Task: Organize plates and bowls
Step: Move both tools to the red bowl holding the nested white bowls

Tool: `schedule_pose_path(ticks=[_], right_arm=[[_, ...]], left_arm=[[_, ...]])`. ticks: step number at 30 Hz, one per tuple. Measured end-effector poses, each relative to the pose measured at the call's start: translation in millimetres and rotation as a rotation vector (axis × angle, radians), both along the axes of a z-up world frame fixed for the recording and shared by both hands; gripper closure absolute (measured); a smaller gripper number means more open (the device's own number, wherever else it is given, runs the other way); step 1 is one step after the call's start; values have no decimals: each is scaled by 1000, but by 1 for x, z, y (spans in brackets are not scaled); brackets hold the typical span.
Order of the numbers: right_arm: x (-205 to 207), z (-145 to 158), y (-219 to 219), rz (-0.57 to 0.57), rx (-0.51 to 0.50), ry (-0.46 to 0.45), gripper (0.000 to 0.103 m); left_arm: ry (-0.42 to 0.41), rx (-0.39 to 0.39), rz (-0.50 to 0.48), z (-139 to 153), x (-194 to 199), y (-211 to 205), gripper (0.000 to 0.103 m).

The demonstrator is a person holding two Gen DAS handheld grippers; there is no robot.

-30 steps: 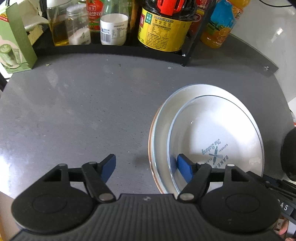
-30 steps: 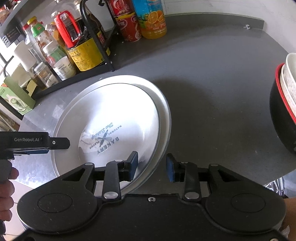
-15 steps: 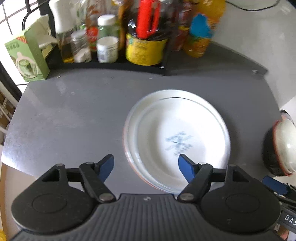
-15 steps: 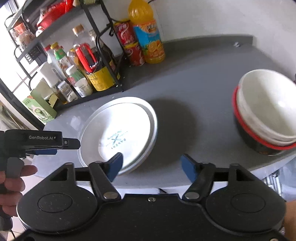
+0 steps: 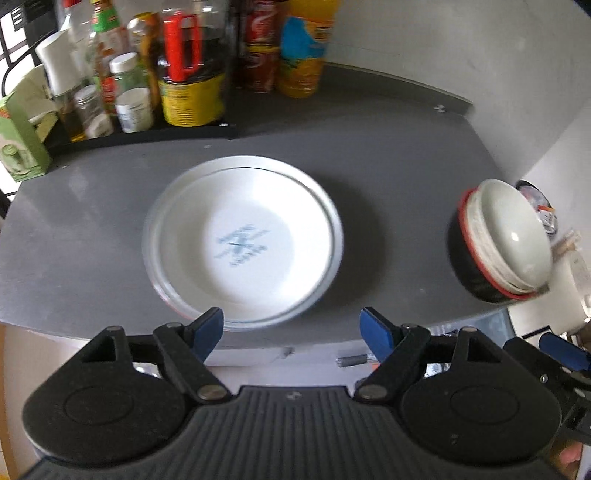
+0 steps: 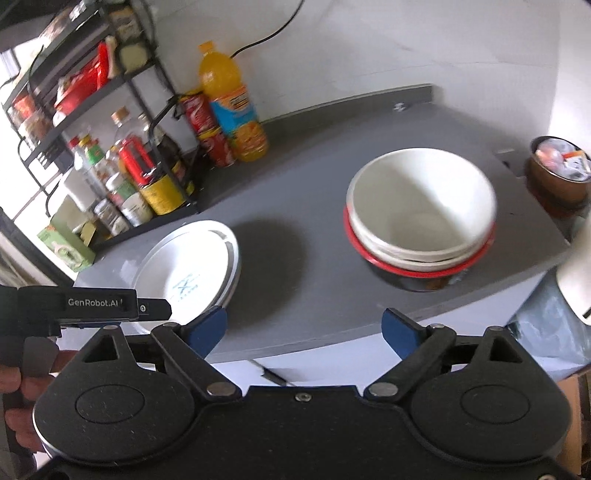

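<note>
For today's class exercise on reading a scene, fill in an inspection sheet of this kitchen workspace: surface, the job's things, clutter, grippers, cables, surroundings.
Surface: dark grey countertop, bare between the two stacks.
Job's things: stack of white round plates, top one with blue print, near the front edge; white bowls nested in a black bowl with a red rim, to the right, apart from the plates.
Clutter: black wire rack of bottles and jars; orange juice bottle; red cans; green carton.
Grippers: left gripper open, empty; right gripper open, empty.
Cables: black cable on the wall.
Surroundings: white wall; brown container of scraps beyond the right edge.
</note>
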State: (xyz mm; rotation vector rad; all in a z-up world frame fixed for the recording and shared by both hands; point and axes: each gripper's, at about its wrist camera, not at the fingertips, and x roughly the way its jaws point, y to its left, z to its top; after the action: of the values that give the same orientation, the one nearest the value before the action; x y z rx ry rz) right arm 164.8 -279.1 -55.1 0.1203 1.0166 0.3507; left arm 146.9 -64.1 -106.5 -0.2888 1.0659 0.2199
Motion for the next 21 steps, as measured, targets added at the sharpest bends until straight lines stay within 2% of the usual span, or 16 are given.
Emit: schedule_pose_path(ticks=[11,21], right_arm=[[16,0,-52,-115,4,-16,12],[43,-9,-80,-230,6,-13,12]], left_arm=[[-28,-30,-85,13,33,-59,23],[-47,-61,-171,17,88,-92,23]])
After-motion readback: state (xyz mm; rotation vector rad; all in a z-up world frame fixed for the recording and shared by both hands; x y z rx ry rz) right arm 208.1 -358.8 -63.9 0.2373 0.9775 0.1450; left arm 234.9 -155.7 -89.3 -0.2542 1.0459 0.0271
